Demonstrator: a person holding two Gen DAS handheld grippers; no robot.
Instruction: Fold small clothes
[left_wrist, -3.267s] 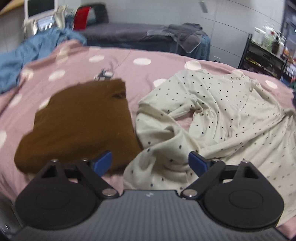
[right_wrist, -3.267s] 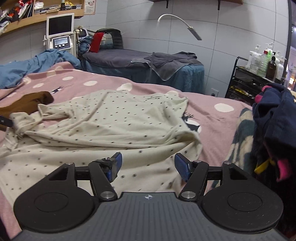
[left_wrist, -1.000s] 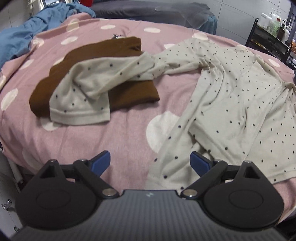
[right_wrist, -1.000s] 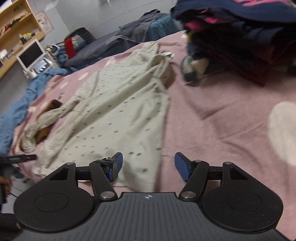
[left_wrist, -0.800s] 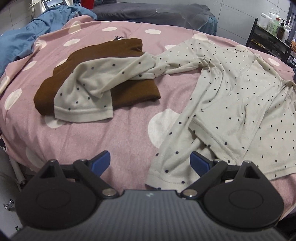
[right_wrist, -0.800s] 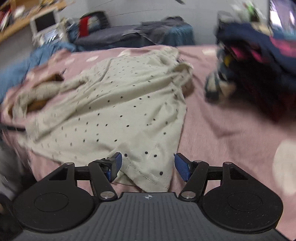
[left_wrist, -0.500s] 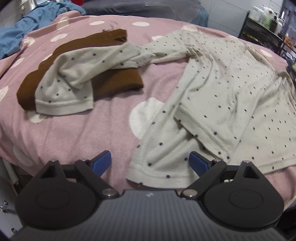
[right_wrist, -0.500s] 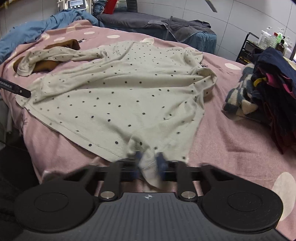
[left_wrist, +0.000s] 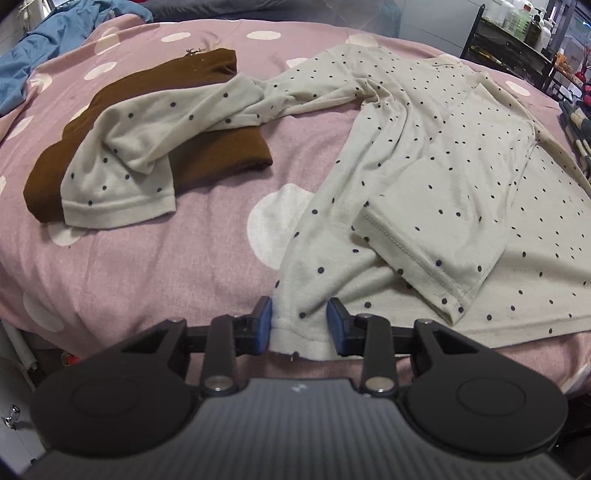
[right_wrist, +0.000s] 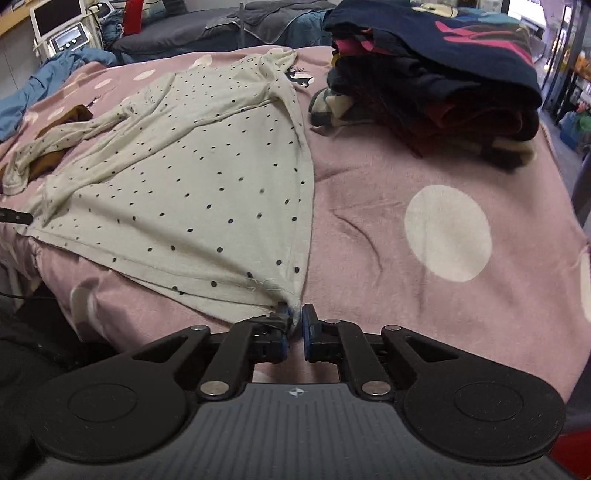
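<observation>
Dotted cream top (left_wrist: 424, 177) lies spread on the pink spotted bed (left_wrist: 147, 266), hem along the near edge, not folded yet.

Left wrist view: left gripper (left_wrist: 300, 325) has just been closing and now has the hem's left corner between its blue pads; both pads (left_wrist: 263, 325) look to be touching the cloth, which bunches slightly between them. One sleeve (left_wrist: 140, 147) trails off toward the bed's left side and drapes over a folded brown garment (left_wrist: 218, 162). The other sleeve is doubled across the body, cuff near the hem. So: sleeves not squared, body rumpled.

Right wrist view: right gripper (right_wrist: 293, 325) has its jaws nearly together, pinching the hem's right corner; cloth is pulled taut into the pads. Dark pile of clothes (right_wrist: 436, 74) sits at the bed's far right, just beside the top's shoulder.

Status, my read: one brown piece done, this top at the very start: both hem corners gripped, no fold made. Left to do: flatten, sleeves in, body folds. The dark pile looks unsorted, probably still queued.
</observation>
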